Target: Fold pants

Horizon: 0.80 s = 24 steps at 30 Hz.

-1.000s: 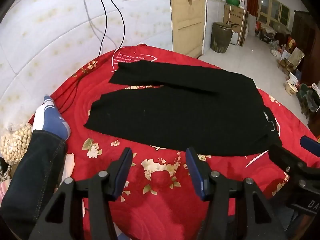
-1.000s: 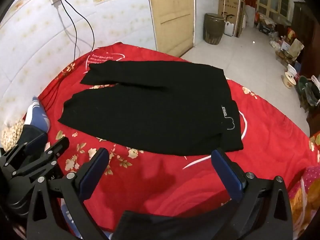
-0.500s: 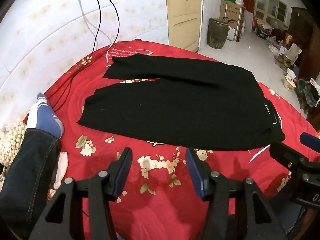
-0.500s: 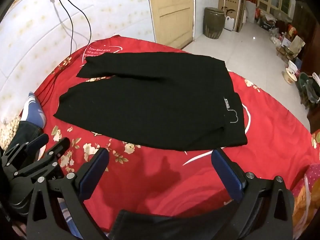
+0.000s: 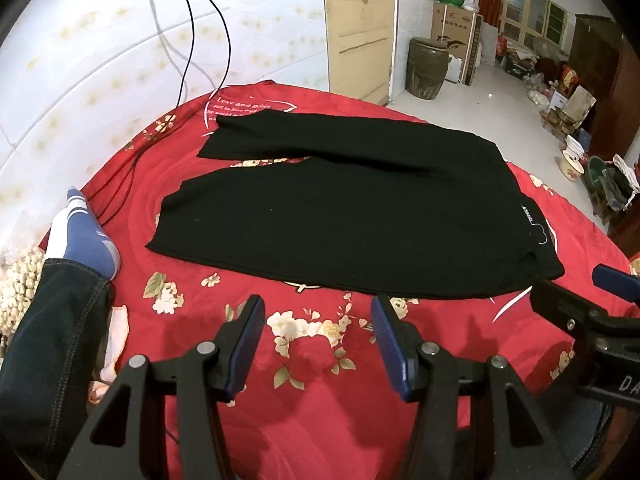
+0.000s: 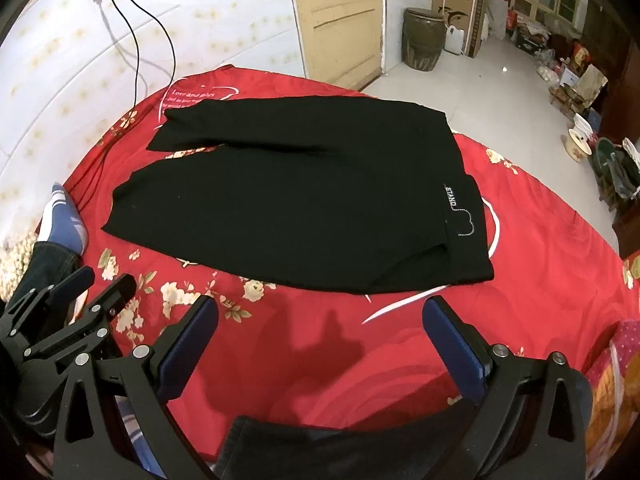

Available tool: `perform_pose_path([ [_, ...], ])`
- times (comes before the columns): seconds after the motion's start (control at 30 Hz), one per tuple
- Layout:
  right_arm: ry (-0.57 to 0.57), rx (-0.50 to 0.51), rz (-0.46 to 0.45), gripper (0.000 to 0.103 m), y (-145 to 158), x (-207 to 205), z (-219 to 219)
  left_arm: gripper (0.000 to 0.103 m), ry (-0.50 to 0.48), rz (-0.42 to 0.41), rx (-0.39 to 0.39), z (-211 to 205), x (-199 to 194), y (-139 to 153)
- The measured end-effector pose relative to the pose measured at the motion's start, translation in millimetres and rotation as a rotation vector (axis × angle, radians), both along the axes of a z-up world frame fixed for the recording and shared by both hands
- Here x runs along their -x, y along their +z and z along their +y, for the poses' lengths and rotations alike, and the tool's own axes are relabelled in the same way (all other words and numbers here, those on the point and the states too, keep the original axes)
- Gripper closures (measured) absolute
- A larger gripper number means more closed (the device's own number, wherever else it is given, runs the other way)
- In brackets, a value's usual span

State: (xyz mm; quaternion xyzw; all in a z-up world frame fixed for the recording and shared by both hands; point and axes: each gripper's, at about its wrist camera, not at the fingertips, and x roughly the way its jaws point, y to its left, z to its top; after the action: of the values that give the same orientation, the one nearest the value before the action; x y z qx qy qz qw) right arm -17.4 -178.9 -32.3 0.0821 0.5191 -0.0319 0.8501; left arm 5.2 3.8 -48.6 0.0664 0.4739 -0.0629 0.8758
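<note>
The left gripper hovers over the red floral bedspread with its blue-padded jaws apart and nothing between them. Just ahead of its fingertips runs the near edge of the black pants, which lie flat on the bedspread, legs pointing to the gripper's left and waistband to its right. To the far right of this gripper, the right gripper shows partly at the frame edge, near the waistband corner.

The right gripper also has its jaws spread wide, empty, above the bedspread. Directly in front of it lies the waist end of the pants, with a white "STAND" label ahead and to the right of the fingertips. The two legs stretch away to the left, the far one angled slightly apart from the near one. The left gripper shows at this view's lower left.

Left of both grippers, a foot in a blue and white sock rests on the bedspread beyond the leg ends. Black cables hang down the tiled wall behind.
</note>
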Motion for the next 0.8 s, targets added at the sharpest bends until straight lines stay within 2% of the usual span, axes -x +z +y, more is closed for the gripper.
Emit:
perform_pose_path([
  [0.4, -0.006, 0.0, 0.012, 0.001, -3.7, -2.2, -0.9, 0.045, -0.012, 0.027, 0.009, -1.1, 0.0, -7.4],
  [0.8, -0.006, -0.008, 0.017, 0.001, -5.3, -0.9, -0.4, 0.045, -0.02, 0.017, 0.008, -0.4, -1.0, -3.9],
])
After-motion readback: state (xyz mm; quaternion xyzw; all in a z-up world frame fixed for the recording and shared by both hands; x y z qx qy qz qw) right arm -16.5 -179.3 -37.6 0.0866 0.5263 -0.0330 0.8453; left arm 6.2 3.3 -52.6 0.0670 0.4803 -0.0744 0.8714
